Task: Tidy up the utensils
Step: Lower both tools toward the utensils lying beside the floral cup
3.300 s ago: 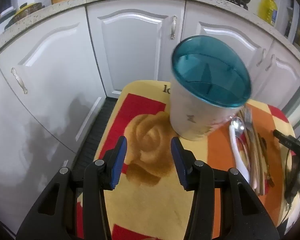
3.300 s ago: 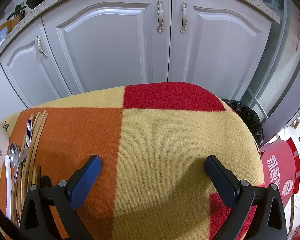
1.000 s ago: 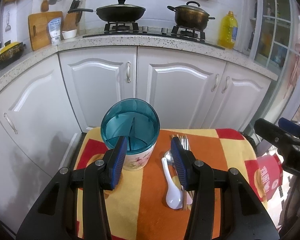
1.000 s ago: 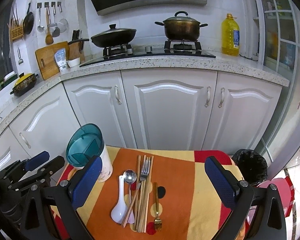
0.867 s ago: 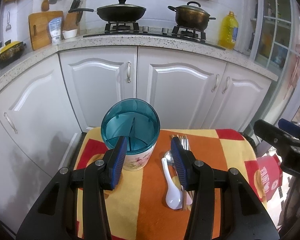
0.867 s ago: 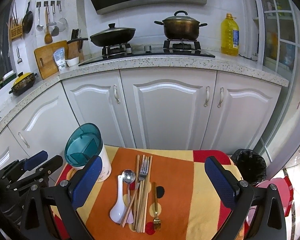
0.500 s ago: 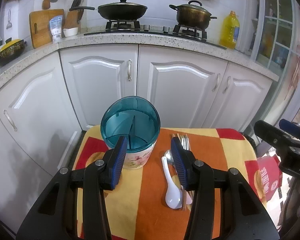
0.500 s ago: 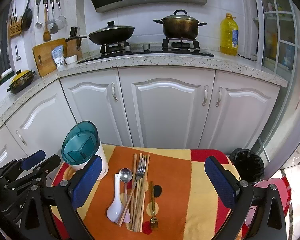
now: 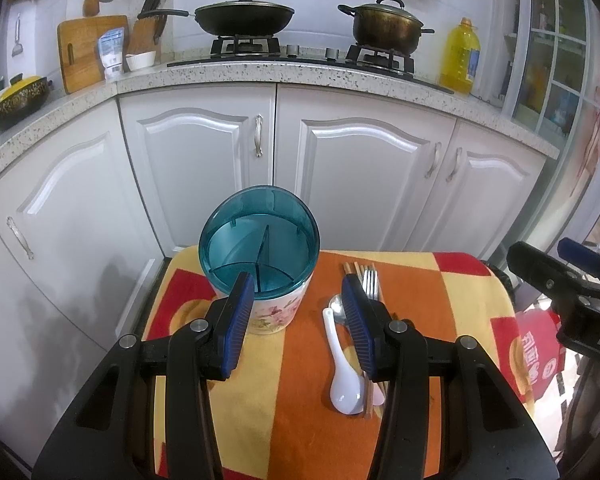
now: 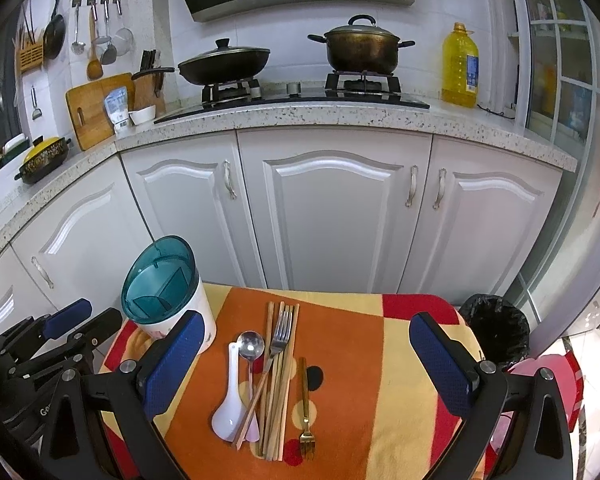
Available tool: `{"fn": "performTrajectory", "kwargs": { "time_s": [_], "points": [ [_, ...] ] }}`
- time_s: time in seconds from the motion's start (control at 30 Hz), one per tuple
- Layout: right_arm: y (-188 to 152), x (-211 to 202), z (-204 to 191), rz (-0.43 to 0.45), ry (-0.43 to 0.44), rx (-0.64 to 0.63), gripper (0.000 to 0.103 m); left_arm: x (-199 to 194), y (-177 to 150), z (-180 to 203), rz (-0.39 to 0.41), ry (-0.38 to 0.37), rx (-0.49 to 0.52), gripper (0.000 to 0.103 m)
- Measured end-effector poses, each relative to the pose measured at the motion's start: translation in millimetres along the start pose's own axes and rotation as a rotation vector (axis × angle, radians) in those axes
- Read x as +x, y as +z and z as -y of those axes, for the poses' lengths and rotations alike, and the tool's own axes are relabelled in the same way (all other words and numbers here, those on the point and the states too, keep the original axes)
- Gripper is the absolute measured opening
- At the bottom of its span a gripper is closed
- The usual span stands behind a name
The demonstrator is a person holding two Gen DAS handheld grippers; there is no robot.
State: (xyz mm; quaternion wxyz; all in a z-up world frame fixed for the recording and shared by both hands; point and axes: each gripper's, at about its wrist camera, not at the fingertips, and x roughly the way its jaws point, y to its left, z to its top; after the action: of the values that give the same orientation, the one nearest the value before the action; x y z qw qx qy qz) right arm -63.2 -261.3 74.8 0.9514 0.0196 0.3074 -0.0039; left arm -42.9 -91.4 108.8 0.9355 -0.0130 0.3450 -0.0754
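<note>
- The left tool (image 9: 296, 320) hovered above the near edge of the bench (image 9: 452, 280), its blue pads parted a moderate way with nothing between them.
- On the left of the patterned cloth stood the utensil holder (image 10: 168, 292) — a white floral cup with a teal divided insert, upright and empty.
- Just right of it lay the utensils in a loose row: a white ceramic spoon (image 10: 229, 408), a metal spoon (image 10: 251, 344), a silver fork (image 10: 280, 332) across a bundle of wooden chopsticks (image 10: 278, 384), then a small gold fork (image 10: 306, 416) slightly apart.
- The right tool (image 10: 312, 364) was spread wide — holding nothing, above the bench's near side.
- A black-lined bin (image 10: 494, 328) stood on the floor past the bench's right corner.
</note>
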Motion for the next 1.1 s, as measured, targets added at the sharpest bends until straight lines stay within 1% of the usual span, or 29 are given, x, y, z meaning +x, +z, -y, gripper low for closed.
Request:
{"fn": "performTrajectory", "kwargs": {
  "time_s": [0.2,0.4,0.87,1.1],
  "points": [
    [-2.6,1.9,3.6,-0.012,0.01,0.017,0.103,1.5,-1.7,1.9,-0.007,0.006,0.01,0.045],
    [-5.0,7.0,-0.2,-0.03,0.005,-0.008,0.103,3.6,-3.3,2.8,-0.011,0.007,0.009,0.045],
    [-9.0,8.9,1.0,-0.024,0.011,0.009,0.103,7.6,-5.1,2.1,-0.019,0.004,0.004,0.045],
    [-12.7,11.9,3.4,-0.042,0.004,0.008,0.103,9.0,-5.8,2.8,-0.02,-0.001,0.005,0.045]
  ]
}}
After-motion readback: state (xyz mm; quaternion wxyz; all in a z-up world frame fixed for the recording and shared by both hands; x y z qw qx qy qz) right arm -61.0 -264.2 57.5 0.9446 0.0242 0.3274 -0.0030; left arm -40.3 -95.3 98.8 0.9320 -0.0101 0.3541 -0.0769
